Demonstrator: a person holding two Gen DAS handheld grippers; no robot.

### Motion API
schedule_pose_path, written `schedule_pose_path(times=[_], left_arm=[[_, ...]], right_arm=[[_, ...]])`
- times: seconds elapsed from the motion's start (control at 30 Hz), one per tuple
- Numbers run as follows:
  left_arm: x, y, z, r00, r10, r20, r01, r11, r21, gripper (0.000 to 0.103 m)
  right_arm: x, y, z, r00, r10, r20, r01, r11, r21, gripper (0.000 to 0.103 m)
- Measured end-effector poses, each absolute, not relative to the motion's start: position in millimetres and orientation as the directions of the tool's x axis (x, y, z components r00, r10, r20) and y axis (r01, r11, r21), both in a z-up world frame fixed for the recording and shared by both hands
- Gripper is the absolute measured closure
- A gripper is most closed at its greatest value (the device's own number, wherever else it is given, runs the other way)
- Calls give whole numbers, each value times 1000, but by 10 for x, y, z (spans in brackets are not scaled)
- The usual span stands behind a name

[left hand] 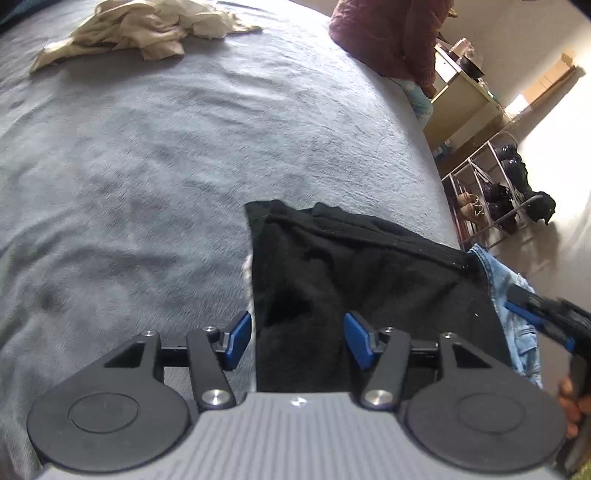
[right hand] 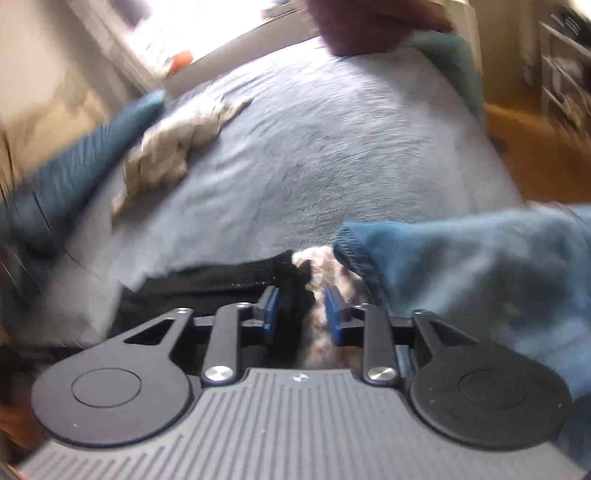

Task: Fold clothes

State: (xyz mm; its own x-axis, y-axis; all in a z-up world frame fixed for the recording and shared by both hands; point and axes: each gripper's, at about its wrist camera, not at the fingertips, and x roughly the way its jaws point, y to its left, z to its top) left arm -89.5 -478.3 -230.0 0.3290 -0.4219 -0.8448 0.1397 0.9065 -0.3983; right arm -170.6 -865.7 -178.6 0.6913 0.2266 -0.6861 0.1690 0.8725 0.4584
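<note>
Black garment (left hand: pixel 354 280) folded on grey bedspread (left hand: pixel 147 155), cream heap (left hand: pixel 140 29) at eleven o'clock; left gripper (left hand: pixel 297 338) and right gripper (right hand: pixel 301 312) both parted, unclamped.

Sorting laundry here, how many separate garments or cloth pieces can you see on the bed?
4: a cream crumpled garment at the far side, a black garment near the left gripper, denim beside it, and a mottled fuzzy piece underneath. More may be hidden.
</note>
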Motion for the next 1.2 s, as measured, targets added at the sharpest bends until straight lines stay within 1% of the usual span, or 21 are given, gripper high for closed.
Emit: schedule_pose_path(times=[0.03, 0.07, 0.17, 0.27, 0.33, 0.43, 0.57, 0.6, 0.63, 0.67, 0.7, 0.8, 0.87, 1.0, 1.1, 1.17, 1.2], left_arm=[[-929, -4724, -2275, 316, -431, -846, 136, 902, -409, 46], [-966, -4664, -2253, 302, -437, -847, 137, 899, -416, 46], [-1097, -4497, -2261, 228, -464, -856, 131, 886, -445, 44], [-1214, -4390, -2357, 127, -497, -859, 103, 868, -487, 44], [-1280, -4350, -2424, 71, -516, -854, 92, 856, -509, 44], [-1357, -4335, -2508, 11, -551, -835, 84, 832, -548, 44], [-1372, -4292, -2580, -10, -582, -813, 61, 812, -581, 46], [-1367, -4274, -2588, -15, -587, -809, 51, 808, -587, 46], [-1362, -4253, -2586, -19, -591, -806, 41, 805, -592, 46], [-1356, -4233, -2584, -23, -595, -803, 31, 802, -596, 47], [-1359, -4214, -2569, -25, -598, -801, 28, 801, -599, 47], [-1400, -4195, -2491, -27, -600, -800, 61, 797, -600, 46], [-1432, -4226, -2467, -48, -598, -800, 99, 794, -599, 43], [-1533, -4338, -2474, -85, -582, -809, 174, 791, -587, 43], [-1601, -4394, -2469, -61, -582, -811, 191, 791, -581, 49], [-1624, -4385, -2455, -44, -611, -790, 163, 776, -609, 69], [-1630, -4379, -2444, -36, -624, -780, 152, 768, -622, 75]], right_arm=[[-1876, -8676, -1696, 700, 216, -681, 190, 863, 468, 57], [-2044, -8682, -1631, 701, 216, -679, 207, 850, 485, 54], [-2538, -8607, -1617, 657, 294, -694, 277, 763, 584, 50], [-2987, -8401, -1759, 595, 361, -718, 383, 658, 648, 50], [-3238, -8264, -1836, 591, 371, -716, 431, 606, 669, 50], [-3473, -8154, -1893, 628, 349, -696, 464, 549, 695, 50], [-3492, -8104, -1980, 647, 359, -672, 480, 493, 726, 50], [-3465, -8093, -1990, 645, 363, -673, 479, 494, 726, 51], [-3437, -8082, -1992, 639, 365, -677, 478, 501, 722, 56], [-3408, -8070, -1992, 628, 366, -686, 481, 511, 713, 63], [-3352, -8067, -1987, 612, 372, -697, 482, 524, 703, 67], [-3281, -8043, -1967, 576, 368, -730, 490, 559, 669, 74], [-3276, -8033, -1942, 569, 358, -741, 492, 573, 655, 81], [-3258, -8037, -1929, 562, 363, -743, 485, 583, 652, 84], [-3227, -8044, -1952, 548, 372, -749, 482, 591, 647, 85], [-3208, -8052, -1962, 544, 378, -750, 478, 595, 646, 88], [-3200, -8058, -1965, 542, 380, -749, 474, 597, 647, 90]])
